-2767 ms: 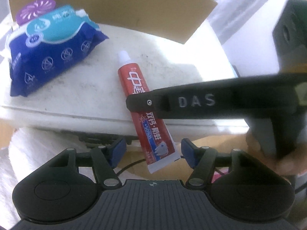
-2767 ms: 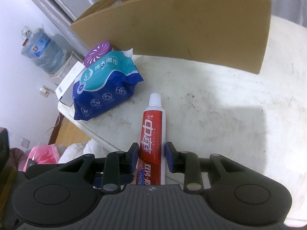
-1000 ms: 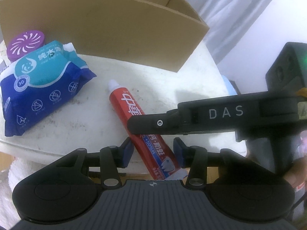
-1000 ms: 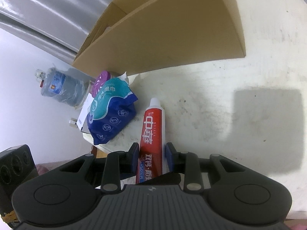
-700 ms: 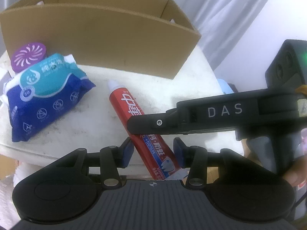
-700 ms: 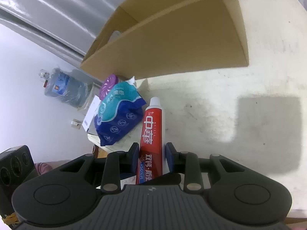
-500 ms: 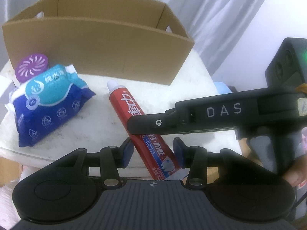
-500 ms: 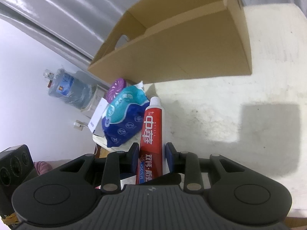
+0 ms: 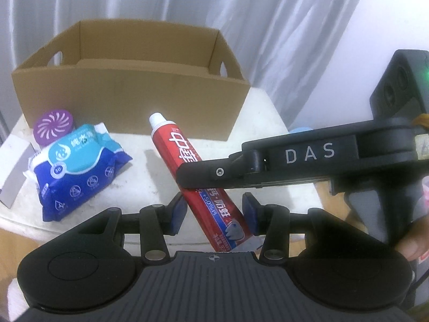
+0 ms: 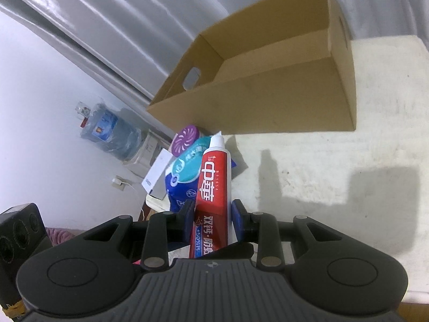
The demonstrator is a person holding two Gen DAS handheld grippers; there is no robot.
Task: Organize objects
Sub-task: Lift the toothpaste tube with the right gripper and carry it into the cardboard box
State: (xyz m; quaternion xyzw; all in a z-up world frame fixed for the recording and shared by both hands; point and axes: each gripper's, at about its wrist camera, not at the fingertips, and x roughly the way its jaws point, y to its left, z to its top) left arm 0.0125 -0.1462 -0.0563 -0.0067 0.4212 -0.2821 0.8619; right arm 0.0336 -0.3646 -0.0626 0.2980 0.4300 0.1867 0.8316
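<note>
A red toothpaste tube (image 10: pixel 213 187) with a white cap is held above the white table, cap pointing toward an open, empty cardboard box (image 10: pixel 268 91). My right gripper (image 10: pixel 213 214) is shut on the tube's lower half. In the left wrist view the tube (image 9: pixel 185 161) runs diagonally, and its tail sits between the pads of my left gripper (image 9: pixel 213 209), which stand wider than the tube. The right gripper's finger (image 9: pixel 214 171) crosses the tube there. The box (image 9: pixel 128 96) stands at the back of the table.
A blue wet-wipes pack (image 9: pixel 77 166) and a purple round air freshener (image 9: pixel 53 128) lie left of the tube. A white card (image 9: pixel 16 174) lies at the table's left edge. A water bottle (image 10: pixel 107 131) stands on the floor beyond. White curtains hang behind the box.
The right gripper has lifted the toothpaste off the table and raised it toward the box. Both views have risen, so the box's inside now shows. The left gripper has followed at the tube's tail.
</note>
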